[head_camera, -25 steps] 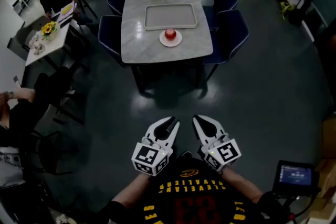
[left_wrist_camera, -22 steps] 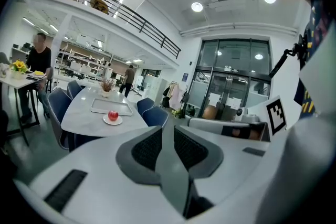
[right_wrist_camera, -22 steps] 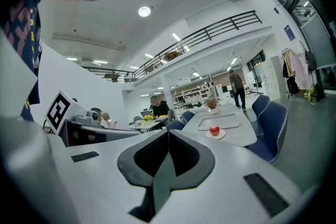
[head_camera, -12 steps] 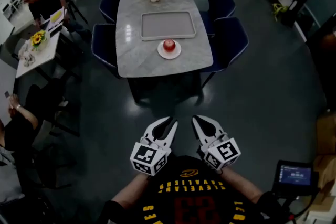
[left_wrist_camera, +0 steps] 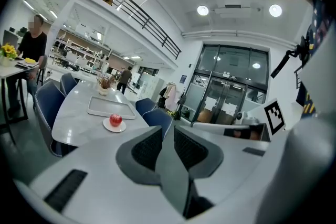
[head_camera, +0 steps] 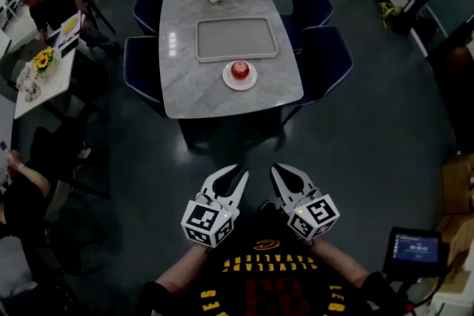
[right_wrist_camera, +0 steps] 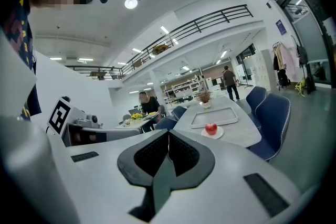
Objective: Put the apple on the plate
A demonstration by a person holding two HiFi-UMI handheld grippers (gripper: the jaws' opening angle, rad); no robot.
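Bottom centre of head view: left gripper jaws slightly apart, nothing between; right gripper jaws pressed together, empty. Apple sits on white plate, upper centre, on marble table, just below grey tray. Both grippers well apart from table.

The table has a pale stone-like top, polished, with light reflecting on it. The tray at upper centre looks matt grey. The apple is glossy, the plate smooth white. The chairs look like dark blue cloth. The left gripper and right gripper have matt grey shells and ribbed dark pads.
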